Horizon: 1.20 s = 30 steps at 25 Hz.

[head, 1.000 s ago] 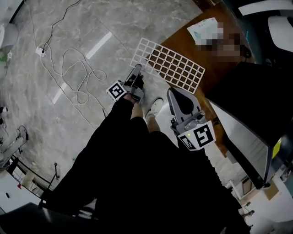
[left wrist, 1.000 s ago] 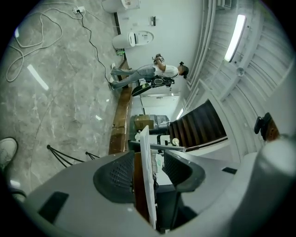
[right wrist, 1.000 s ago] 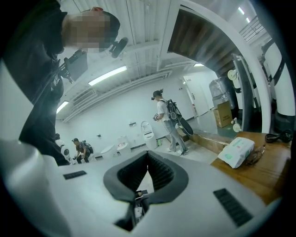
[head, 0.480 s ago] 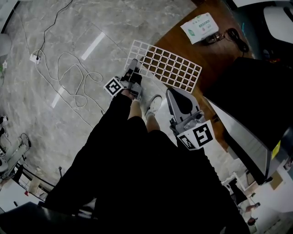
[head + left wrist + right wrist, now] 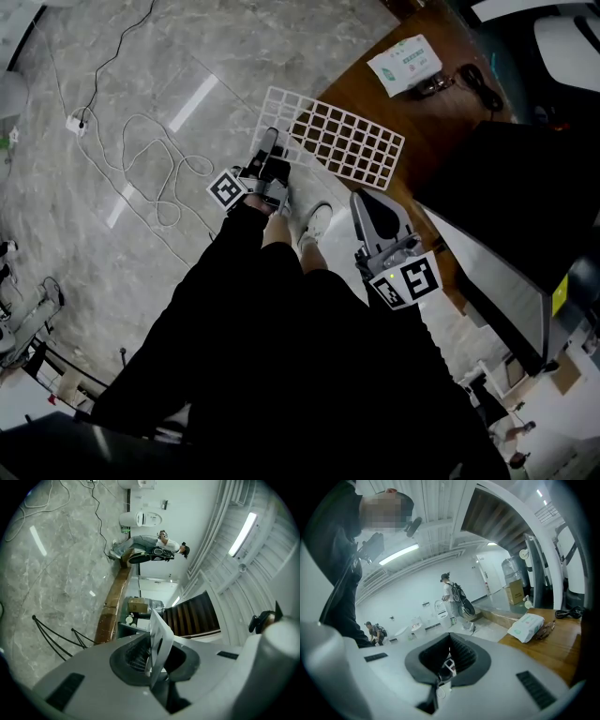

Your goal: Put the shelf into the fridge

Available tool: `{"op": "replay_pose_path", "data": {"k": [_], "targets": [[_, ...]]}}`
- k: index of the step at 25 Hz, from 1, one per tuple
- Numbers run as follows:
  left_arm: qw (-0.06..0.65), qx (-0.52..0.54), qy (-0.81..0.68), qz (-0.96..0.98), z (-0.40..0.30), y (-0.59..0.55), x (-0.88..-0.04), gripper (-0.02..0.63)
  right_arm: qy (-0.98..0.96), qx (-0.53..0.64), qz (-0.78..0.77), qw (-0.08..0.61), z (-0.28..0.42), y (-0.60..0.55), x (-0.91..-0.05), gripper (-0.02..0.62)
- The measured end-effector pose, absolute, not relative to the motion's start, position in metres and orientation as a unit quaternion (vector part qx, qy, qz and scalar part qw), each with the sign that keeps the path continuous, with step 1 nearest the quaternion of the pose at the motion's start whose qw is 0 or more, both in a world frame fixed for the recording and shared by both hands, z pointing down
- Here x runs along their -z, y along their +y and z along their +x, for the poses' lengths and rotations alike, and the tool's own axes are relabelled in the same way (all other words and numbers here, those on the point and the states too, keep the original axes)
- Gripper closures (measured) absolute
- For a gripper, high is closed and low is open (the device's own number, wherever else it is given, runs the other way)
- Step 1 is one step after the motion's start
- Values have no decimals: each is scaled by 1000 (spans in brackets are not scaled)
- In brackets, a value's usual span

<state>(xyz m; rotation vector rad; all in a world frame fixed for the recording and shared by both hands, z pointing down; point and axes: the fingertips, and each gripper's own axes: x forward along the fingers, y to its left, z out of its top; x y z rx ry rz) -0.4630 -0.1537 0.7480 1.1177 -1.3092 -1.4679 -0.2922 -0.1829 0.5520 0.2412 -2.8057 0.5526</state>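
**Item:** shelf (image 5: 342, 139), a white wire grid.
**Location:** lying flat, its far part on the wooden table (image 5: 441, 122) and its near corner overhanging the floor.
**Held by:** left gripper (image 5: 271, 142). Its jaws have just been closing on the near-left edge, and the white rim stands pinched between them.
**Spare:** right gripper (image 5: 362, 199), with jaws pressed together and nothing firmly held. It is near the shelf's near edge but apart from it.
**Destination:** the dark cabinet (image 5: 506, 187) at right, probably the fridge.
**Handling:** a one-corner grip is likely to let the shelf sag and twist. Keep it level, take the opposite edge with the spare gripper, and clear the tissue pack (image 5: 405, 64).
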Motion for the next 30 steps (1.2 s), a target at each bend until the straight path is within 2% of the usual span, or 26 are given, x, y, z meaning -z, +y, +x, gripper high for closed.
{"op": "replay_pose_path", "data": {"k": [12,14,16,20,23,27,30], "targets": [[368,640,-524,424,-484,-108,-615,569,-907,-365,187,94,-210,-198,-548,584],[357,653,-520,419,-489,-107,-590,569,-883,-420,201,64,-205,-209,-549,542],[345,664,-519,413,-492,-105,-565,569,-853,-483,197,16,-207,-222,-545,442],[326,674,-522,409,-495,-99,-519,569,-816,-547,175,-65,-226,-244,-525,380],[313,681,-522,406,-493,-91,-489,569,-793,-572,178,-106,-237,-260,-513,357],[305,685,-517,412,-490,-84,-461,569,-759,-602,189,-160,-252,-280,-497,373],[306,683,-516,417,-488,-81,-449,569,-745,-609,199,-187,-256,-288,-483,480]]}}
